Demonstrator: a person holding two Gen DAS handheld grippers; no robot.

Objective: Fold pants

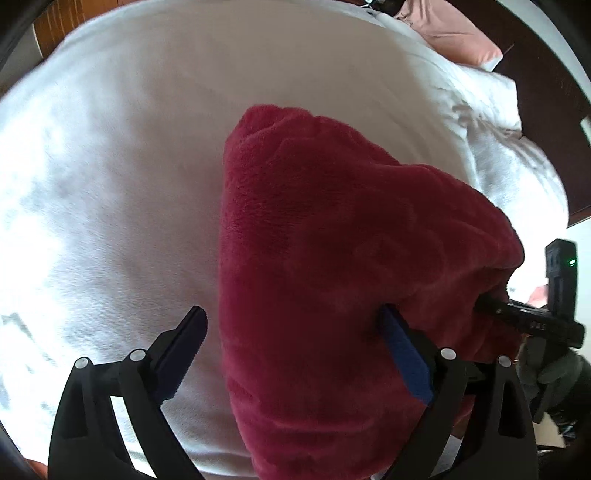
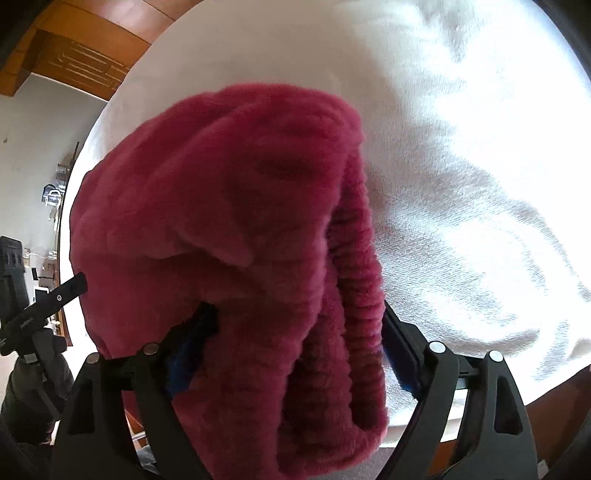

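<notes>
White bedding covers the bed (image 1: pixel 110 166), soft and a bit wrinkled, with a pink pillow (image 1: pixel 454 33) at the far corner and brown wood past the edge. On the bed lie the red pants (image 1: pixel 332 258), fuzzy like a plush toy, bunched into a thick lump. One edge has a ribbed band (image 2: pixel 358 266), most likely the waist.

The left hand-held gripper (image 1: pixel 295 354) is spread wide, one pad on bare sheet and one against the fluff. The right hand-held gripper (image 2: pixel 299 339) is also spread wide with the red cloth between its fingers, and it does not seem to squeeze it.

It looks like a fold was just laid down and let go. Next, both need a fresh edge to pinch, then fold again or pat flat.
</notes>
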